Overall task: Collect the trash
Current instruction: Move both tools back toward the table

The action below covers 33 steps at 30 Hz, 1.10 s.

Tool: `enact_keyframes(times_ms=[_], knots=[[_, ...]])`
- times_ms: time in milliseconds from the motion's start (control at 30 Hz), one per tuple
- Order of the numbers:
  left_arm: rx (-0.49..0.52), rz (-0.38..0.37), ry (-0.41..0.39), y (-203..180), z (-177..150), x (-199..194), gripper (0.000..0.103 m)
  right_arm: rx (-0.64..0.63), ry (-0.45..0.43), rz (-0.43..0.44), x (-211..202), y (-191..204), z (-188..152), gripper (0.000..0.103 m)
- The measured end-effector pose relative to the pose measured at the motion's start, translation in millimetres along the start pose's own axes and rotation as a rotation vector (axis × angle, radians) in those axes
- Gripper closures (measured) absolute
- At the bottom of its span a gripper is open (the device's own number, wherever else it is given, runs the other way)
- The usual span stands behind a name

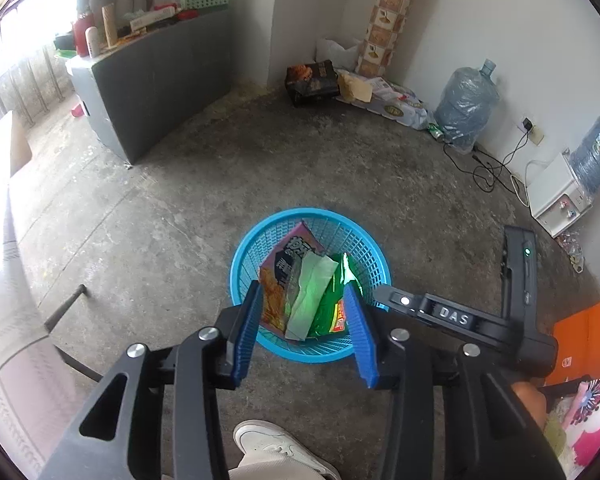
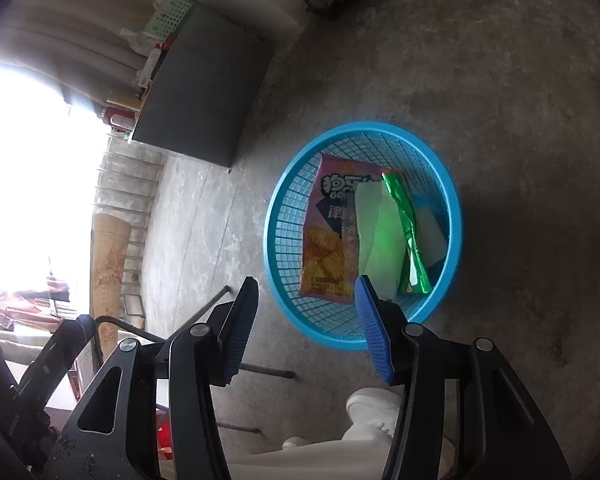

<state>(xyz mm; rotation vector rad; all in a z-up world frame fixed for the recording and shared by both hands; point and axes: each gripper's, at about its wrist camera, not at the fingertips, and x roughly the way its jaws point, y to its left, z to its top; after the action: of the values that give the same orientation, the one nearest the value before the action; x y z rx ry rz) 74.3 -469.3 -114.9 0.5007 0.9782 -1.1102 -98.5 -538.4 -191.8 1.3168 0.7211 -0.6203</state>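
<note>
A round blue mesh basket (image 1: 256, 240) stands on the concrete floor, also in the right wrist view (image 2: 452, 200). Inside lie a pink-orange chip bag (image 1: 278, 280) (image 2: 332, 232), a pale green paper (image 1: 314, 292) (image 2: 380, 240) and a shiny green wrapper (image 1: 340, 280) (image 2: 408, 224). My left gripper (image 1: 304, 292) is open and empty above the basket. My right gripper (image 2: 306, 284) is open and empty above the basket's near-left rim; its black body (image 1: 452, 316) shows to the right in the left wrist view.
A grey cabinet (image 1: 156, 92) with clutter on top stands at the back left. A dark box (image 1: 312, 80), bags and a water jug (image 1: 466, 104) line the far wall. A white appliance (image 1: 556, 196) and cables are on the right. My white shoe (image 1: 276, 444) is below.
</note>
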Motion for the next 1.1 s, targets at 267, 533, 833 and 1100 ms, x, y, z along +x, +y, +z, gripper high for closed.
enact_keyframes(times_ms=[267,533,833,1100], knots=[[-0.027,0.020,-0.080,21,-5,-48,0.050,-0.109,-0.036,-0.007,-31,31,-25,0.048],[-0.070,0.015,-0.172,46,-20,-108,0.043,-0.202,-0.029,0.065,-52,64,-43,0.043],[-0.083,-0.074,-0.309,65,-58,-190,0.035,-0.311,-0.025,0.120,-75,104,-63,0.039],[-0.139,-0.116,-0.428,89,-112,-271,0.030,-0.428,0.008,0.145,-91,143,-87,0.035]])
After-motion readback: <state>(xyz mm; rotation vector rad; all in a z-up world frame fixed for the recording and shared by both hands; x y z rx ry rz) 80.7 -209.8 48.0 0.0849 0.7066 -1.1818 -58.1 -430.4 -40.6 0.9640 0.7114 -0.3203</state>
